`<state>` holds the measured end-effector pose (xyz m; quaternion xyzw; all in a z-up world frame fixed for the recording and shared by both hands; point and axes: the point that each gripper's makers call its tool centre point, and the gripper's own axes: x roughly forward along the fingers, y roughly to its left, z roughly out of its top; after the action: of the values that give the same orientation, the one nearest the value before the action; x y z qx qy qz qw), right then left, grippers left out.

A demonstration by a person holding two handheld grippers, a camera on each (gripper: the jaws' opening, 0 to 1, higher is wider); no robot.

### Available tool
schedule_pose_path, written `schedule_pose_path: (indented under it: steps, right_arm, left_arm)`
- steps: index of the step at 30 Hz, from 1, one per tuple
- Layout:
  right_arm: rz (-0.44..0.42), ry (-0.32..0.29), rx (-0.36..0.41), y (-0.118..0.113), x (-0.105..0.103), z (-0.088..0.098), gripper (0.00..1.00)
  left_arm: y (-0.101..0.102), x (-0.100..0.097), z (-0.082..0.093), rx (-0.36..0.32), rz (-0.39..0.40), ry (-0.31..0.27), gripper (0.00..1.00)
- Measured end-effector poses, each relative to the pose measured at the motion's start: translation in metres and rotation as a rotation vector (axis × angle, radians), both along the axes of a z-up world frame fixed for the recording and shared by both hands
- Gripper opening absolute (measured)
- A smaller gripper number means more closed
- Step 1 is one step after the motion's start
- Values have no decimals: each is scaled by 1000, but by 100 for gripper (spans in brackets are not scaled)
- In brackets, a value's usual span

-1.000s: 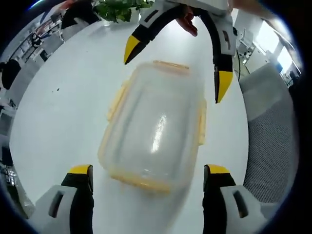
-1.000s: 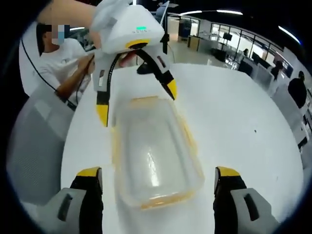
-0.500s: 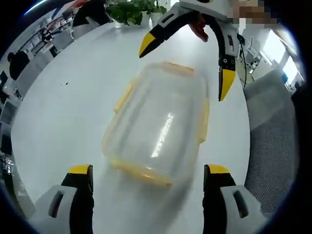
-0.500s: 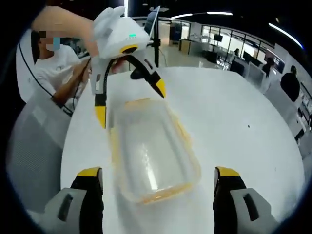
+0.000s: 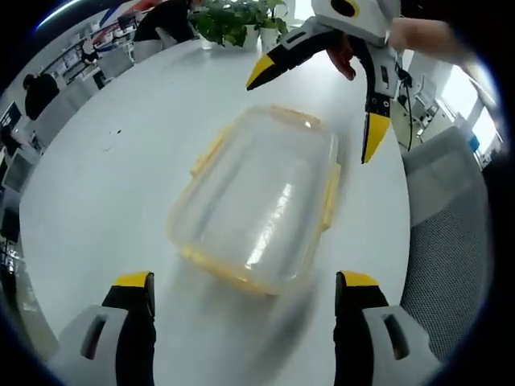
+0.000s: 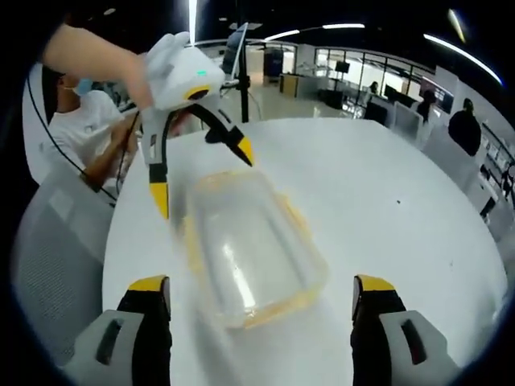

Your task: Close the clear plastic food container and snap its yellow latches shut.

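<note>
A clear plastic container (image 5: 257,205) with its lid on lies on the white table (image 5: 121,185). Yellow latches (image 5: 330,197) run along its edges, and blur hides whether they are snapped down. My left gripper (image 5: 245,280) is open, its jaws standing either side of the container's near end without touching it. My right gripper (image 5: 316,111) hovers open over the far end. In the right gripper view the container (image 6: 253,245) lies slanted ahead of my open right gripper (image 6: 260,283). The left gripper (image 6: 201,177) hangs open over the box's far end, held by a hand.
A potted plant (image 5: 233,20) stands at the table's far edge. A grey mesh chair (image 5: 447,217) sits beside the table, also seen as a chair (image 6: 56,265) at the left. A seated person (image 6: 84,121) is behind it. Bare table (image 6: 402,225) spreads to the right.
Both views have swung, so the container now lies more slanted in each. Both grippers stay open above its two ends, with nothing taken hold of.
</note>
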<state>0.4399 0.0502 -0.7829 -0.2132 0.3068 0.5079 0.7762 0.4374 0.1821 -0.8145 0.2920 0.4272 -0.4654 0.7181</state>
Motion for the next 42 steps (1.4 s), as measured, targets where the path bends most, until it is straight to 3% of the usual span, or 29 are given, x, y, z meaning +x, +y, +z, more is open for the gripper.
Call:
schedule_pose_path:
  steps: [11,26,42]
  right_arm:
    - [-47,-2,17,-8,-5,2,93]
    - [-121,2,90,-13,-13,11,92]
    - [-210,22,166,-31,-27,14,91]
  left_arm:
    - [9,-7,-1,-34,77,-10,95]
    - [14,-13,7,-99,158,-29,93]
    - [22,-31,5,-146,230,-35,93]
